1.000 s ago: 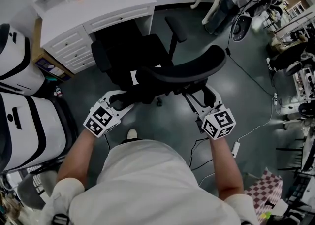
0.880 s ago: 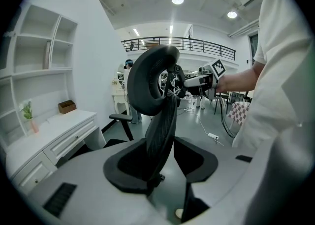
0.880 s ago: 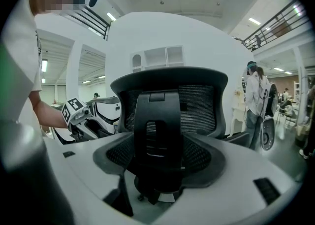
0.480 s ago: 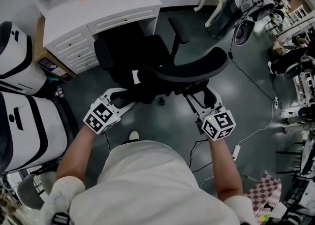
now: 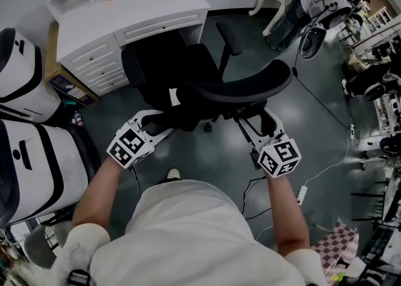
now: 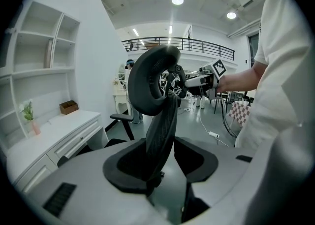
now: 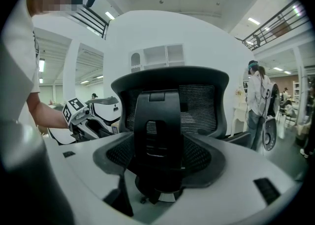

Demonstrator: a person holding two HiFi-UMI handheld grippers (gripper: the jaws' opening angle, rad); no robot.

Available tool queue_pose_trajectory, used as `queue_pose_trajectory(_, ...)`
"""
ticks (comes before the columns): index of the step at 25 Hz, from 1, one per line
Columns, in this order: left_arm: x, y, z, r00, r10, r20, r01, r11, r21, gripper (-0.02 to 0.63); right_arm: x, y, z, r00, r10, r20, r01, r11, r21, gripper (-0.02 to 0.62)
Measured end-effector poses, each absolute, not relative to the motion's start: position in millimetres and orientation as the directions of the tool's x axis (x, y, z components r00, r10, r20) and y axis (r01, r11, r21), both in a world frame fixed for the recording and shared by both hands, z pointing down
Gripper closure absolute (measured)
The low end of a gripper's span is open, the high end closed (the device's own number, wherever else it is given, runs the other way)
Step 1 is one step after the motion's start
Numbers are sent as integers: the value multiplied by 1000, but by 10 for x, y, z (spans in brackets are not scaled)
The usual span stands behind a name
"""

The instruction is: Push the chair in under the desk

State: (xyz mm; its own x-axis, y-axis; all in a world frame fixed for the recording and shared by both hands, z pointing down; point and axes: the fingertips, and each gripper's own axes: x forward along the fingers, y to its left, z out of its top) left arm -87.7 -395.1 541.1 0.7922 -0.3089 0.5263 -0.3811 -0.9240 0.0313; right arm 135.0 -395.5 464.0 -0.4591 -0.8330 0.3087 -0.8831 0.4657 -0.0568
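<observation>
— Grey floor (image 5: pixel 216 153) runs to a white desk (image 5: pixel 125 9) at the far side. Where do we enter the chair (image 5: pixel 169 66)?
— We enter it facing the desk, with its seat at the knee opening and its backrest (image 5: pixel 244 87) toward us.
— And our tools?
— First entry, left gripper (image 5: pixel 156 125): jaws apart, the backrest's mesh edge between them, unclamped. Second entry, right gripper (image 5: pixel 255 122): jaws apart around the rear spine (image 7: pixel 158 135), nothing pinched.

The chair (image 5: pixel 210 87) stands straight before you, the desk (image 5: pixel 135 9) just beyond its seat — your left gripper (image 5: pixel 158 127) and right gripper (image 5: pixel 258 123) sit behind the backrest, one toward each end.
</observation>
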Motion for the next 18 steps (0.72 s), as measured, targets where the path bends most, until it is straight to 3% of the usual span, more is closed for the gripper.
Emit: queue_pose_trajectory(18,-1112,-4262,5394,803,-320,503,-378,-926,14,430,1113,-4240,4644,-459,-831,314,-883,465,-62,311)
